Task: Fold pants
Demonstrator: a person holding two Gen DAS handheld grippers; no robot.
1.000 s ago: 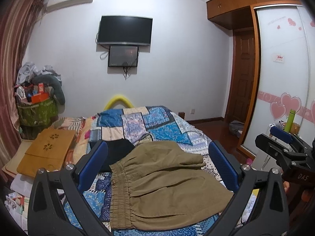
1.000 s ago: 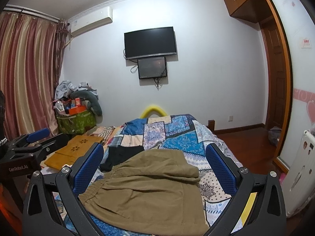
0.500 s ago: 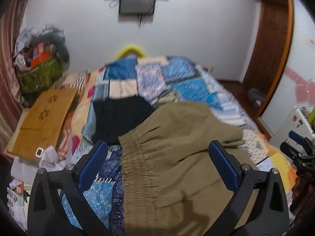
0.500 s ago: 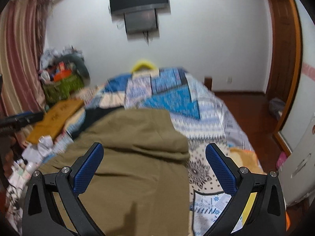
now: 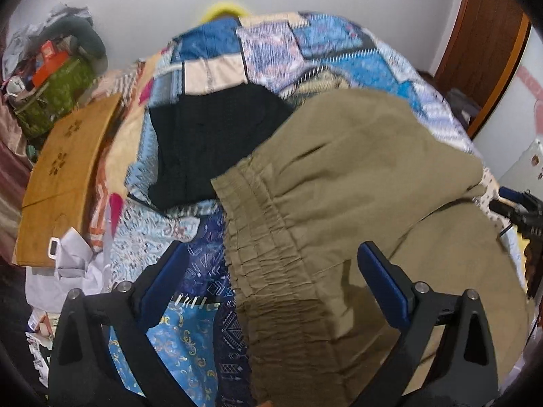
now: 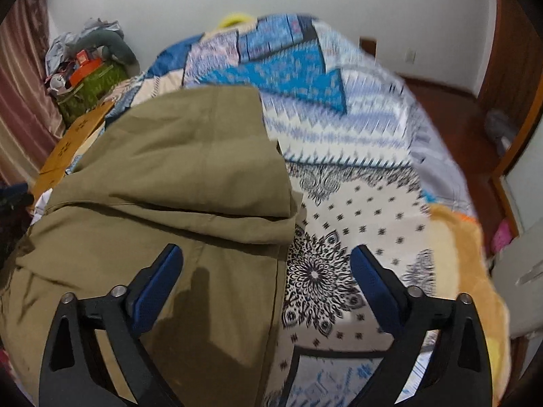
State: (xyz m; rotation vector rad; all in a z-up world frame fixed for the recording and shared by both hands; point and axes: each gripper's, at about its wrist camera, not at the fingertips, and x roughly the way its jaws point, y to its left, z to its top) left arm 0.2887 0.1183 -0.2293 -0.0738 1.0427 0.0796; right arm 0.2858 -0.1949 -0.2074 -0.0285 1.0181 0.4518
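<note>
Olive-brown pants lie on the patchwork bedspread, partly folded, with the elastic waistband at their left edge. My left gripper is open and empty, hovering just above the waistband. In the right wrist view the pants fill the left half, a folded layer on top. My right gripper is open and empty above the pants' right edge. The right gripper also shows at the right edge of the left wrist view.
A black garment lies on the bed beside the waistband. A wooden board and a cluttered green basket stand to the left. White papers lie at the bed's left edge. A wooden door and floor are to the right.
Both grippers have tilted down and moved in close over the pants. The wall and television have left the view. Both stay open.
</note>
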